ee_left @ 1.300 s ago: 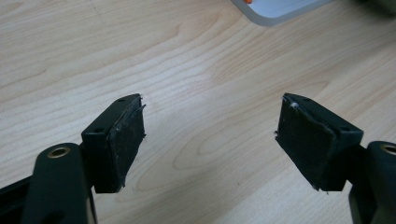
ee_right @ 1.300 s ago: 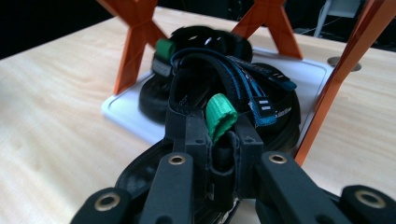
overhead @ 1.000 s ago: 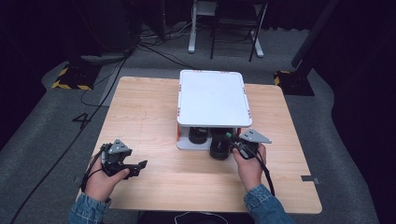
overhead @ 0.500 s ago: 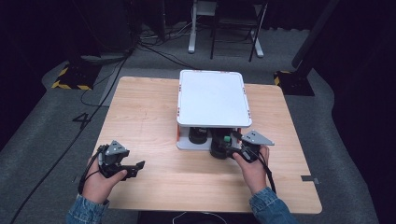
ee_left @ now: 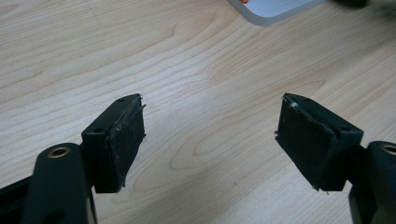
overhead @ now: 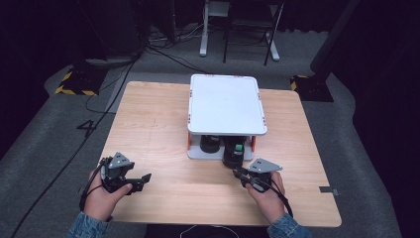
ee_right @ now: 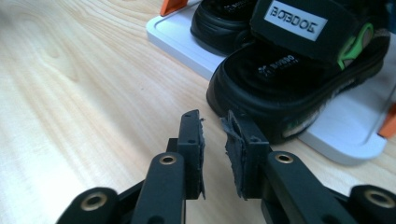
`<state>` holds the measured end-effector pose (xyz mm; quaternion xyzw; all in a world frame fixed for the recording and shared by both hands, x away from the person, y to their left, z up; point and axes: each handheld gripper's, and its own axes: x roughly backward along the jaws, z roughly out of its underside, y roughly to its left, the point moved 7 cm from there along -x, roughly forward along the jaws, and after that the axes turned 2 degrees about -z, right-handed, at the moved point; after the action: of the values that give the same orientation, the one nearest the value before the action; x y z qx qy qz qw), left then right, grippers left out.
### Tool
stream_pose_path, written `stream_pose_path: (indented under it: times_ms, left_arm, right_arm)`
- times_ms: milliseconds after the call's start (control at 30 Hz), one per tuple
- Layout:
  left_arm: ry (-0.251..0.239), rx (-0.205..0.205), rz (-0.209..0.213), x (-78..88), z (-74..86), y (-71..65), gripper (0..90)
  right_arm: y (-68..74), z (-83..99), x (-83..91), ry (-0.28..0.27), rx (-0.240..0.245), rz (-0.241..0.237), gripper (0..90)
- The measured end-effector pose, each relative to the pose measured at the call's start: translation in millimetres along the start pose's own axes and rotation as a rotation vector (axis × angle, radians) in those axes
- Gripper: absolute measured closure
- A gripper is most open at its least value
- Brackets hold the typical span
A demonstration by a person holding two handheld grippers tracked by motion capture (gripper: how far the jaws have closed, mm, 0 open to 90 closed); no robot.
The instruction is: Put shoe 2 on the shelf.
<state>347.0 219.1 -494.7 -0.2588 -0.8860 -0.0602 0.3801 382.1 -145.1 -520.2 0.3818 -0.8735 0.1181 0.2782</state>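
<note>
A black sandal [overhead: 233, 153] with a green tab stands at the front of the lower shelf of a white two-tier rack [overhead: 225, 104], its heel over the shelf edge. In the right gripper view the sandal [ee_right: 289, 88] lies just beyond my right gripper [ee_right: 212, 123]. Its jaws have just been closing to a thin slit, with nothing between them and clear of the sandal. From above, the right gripper [overhead: 236, 172] sits on the table just in front of the rack. My left gripper [overhead: 146, 177] rests at the near left, and its jaws [ee_left: 210, 121] stand wide open over bare wood.
A second black shoe [ee_right: 219, 23] sits beside the sandal on the white lower shelf [ee_right: 345, 135], between orange posts. A corner of the rack [ee_left: 271, 9] lies far ahead of the left gripper. Cables trail from both grippers, and chair legs stand beyond the table.
My right hand has drawn back from the rack toward the near edge. The sandal stays on the shelf. The left hand has not moved.
</note>
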Motion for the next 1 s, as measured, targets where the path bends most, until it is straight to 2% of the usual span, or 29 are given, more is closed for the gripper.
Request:
stream_pose_path:
  times_ms: [33,67,100,200,233,267,300,400,633,800,900,933,1000]
  left_arm:
    - [0.000,0.000,0.000,0.0,0.0,0.0,23.8]
    - [0.004,0.006,-0.008,1.5,2.8,1.9,23.8]
    - [0.004,0.006,-0.008,1.5,2.8,1.9,23.9]
    - [0.005,0.018,-0.012,4.0,6.9,4.2,23.8]
    - [0.007,0.024,-0.015,5.0,8.2,4.8,23.8]
    - [0.005,0.027,-0.021,7.7,9.9,6.1,23.8]
    - [0.002,0.033,-0.025,8.8,10.7,6.1,23.8]
    - [0.001,0.036,-0.031,11.8,13.6,7.1,23.9]
    - [0.001,0.047,-0.044,16.2,18.7,8.0,23.8]
    - [0.002,0.054,-0.055,19.6,23.7,11.2,23.8]
    - [0.003,0.063,-0.056,21.7,26.0,11.4,23.9]
    - [0.000,0.064,-0.062,22.4,26.5,11.9,23.8]
    - [0.002,0.063,-0.063,22.7,26.9,12.2,23.9]
  right_arm:
    - [0.0,0.0,0.0,0.000,0.000,0.000,76.1]
    - [-3.1,-0.2,-7.8,0.008,0.004,0.012,76.5]
    - [-4.8,-0.4,-10.0,0.012,0.008,0.014,80.1]
    - [-6.2,-2.9,-12.7,0.011,0.006,0.003,81.4]
    - [-7.8,-4.8,-13.8,0.013,0.025,0.023,81.2]
    - [-11.8,-8.7,-16.3,0.020,0.087,0.086,79.9]
    - [-13.4,-9.8,-18.7,0.021,0.096,0.094,79.8]
    - [-18.8,-9.3,-25.9,0.031,0.074,0.088,79.9]
    - [-28.5,-16.6,-34.2,0.017,0.079,0.116,77.1]
    - [-37.3,-20.0,-38.9,0.015,0.081,0.115,77.0]
    - [-40.6,-20.6,-41.5,0.013,0.075,0.115,73.7]
    - [-41.3,-21.5,-43.2,0.010,0.079,0.103,69.0]
    - [-41.0,-21.8,-43.6,0.008,0.080,0.096,65.5]
